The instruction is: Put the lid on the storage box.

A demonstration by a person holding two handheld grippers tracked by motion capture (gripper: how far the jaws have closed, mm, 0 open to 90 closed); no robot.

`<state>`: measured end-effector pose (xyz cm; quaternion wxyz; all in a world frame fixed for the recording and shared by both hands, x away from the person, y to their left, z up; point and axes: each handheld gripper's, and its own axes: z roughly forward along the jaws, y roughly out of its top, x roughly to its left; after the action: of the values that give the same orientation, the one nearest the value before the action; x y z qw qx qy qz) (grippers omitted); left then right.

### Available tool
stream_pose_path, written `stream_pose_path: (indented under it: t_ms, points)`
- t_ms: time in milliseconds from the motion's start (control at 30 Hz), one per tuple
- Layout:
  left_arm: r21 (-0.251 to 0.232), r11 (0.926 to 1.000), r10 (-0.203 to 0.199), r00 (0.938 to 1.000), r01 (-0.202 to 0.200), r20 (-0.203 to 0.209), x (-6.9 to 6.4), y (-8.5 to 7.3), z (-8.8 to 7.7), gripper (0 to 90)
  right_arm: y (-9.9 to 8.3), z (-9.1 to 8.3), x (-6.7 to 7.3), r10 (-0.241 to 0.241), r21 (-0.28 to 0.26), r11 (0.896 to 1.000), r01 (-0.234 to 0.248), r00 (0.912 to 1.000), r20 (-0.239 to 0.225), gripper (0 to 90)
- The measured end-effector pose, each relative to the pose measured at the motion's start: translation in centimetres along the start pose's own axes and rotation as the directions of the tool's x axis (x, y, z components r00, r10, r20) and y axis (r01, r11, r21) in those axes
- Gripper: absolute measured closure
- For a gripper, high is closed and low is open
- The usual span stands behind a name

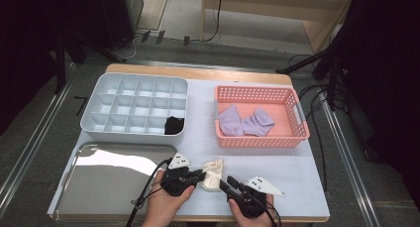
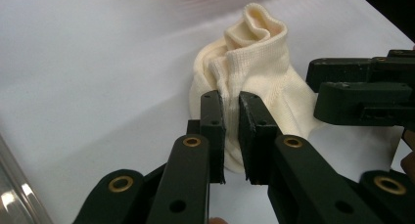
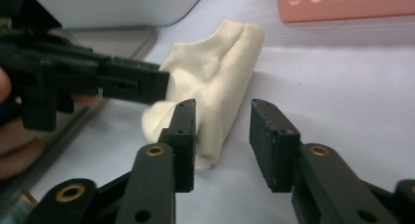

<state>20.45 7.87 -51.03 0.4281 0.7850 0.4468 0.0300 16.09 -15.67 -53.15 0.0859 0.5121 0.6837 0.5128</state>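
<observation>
1. Now the left hand-held gripper (image 2: 232, 136) has its jaws nearly closed, pinching a fold of the cream sock (image 2: 254, 72) that bunches up just ahead of its tips on the desk (image 2: 98, 62).
2. Just opposite, the right hand-held gripper (image 3: 222, 136) stands partly open, gripping nothing; the sock's near end lies against its left pad.

- The cream sock (image 2: 254, 62) is partly covered in the left gripper view by the left tongs (image 2: 231, 131) pinching a fold of it; its lower edge is hidden;
- The metal tray (image 1: 99, 187) runs past the bottom edge in the high view;
- The pink basket (image 3: 342, 4) is cut off at the top of the right gripper view.
</observation>
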Motion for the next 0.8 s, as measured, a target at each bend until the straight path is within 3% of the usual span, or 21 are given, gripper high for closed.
stream_pose_path:
  t_ms: [167,333,500,567,667,733,800]
  points:
    - [0.004,1.0,-0.004,1.0,0.004,-0.004,0.0,0.0,-0.1,82.1,-0.4,0.9,0.4,-0.004,0.051,0.999,0.004,1.0,-0.008,80.2]
    - [0.001,0.9997,-0.024,0.9997,0.024,-0.005,0.2,0.1,-0.2,76.9,-0.3,0.7,0.4,-0.023,0.037,0.999,0.023,0.9997,-0.012,82.2]
    - [-0.087,0.9954,-0.04,0.9992,0.04,-0.003,-0.1,0.6,-1.6,61.3,-0.1,0.7,0.4,-0.022,0.038,0.999,0.022,0.9997,0.006,81.9]
    - [-0.138,0.9896,-0.037,0.9989,0.041,0.029,-0.4,0.9,-2.2,62.3,-0.1,0.7,0.2,-0.029,0.03,0.999,0.029,0.9996,0.006,81.7]
    - [-0.16,0.987,-0.004,0.9987,0.012,0.051,-1.2,1.1,-2.4,69.0,-0.1,0.7,0.3,-0.024,0.037,0.999,0.024,0.9997,0.01,81.2]
    - [-0.143,0.9897,0.019,0.997,-0.008,0.075,-1.8,1.1,-2.0,76.3,-0.1,0.7,0.4,-0.033,0.043,0.999,0.032,0.9993,0.019,81.0]
    - [-0.095,0.9949,0.037,0.9975,-0.031,0.059,-2.1,1.0,-1.0,82.2,-0.1,0.7,0.6,-0.038,0.04,0.998,0.038,0.999,0.021,80.9]
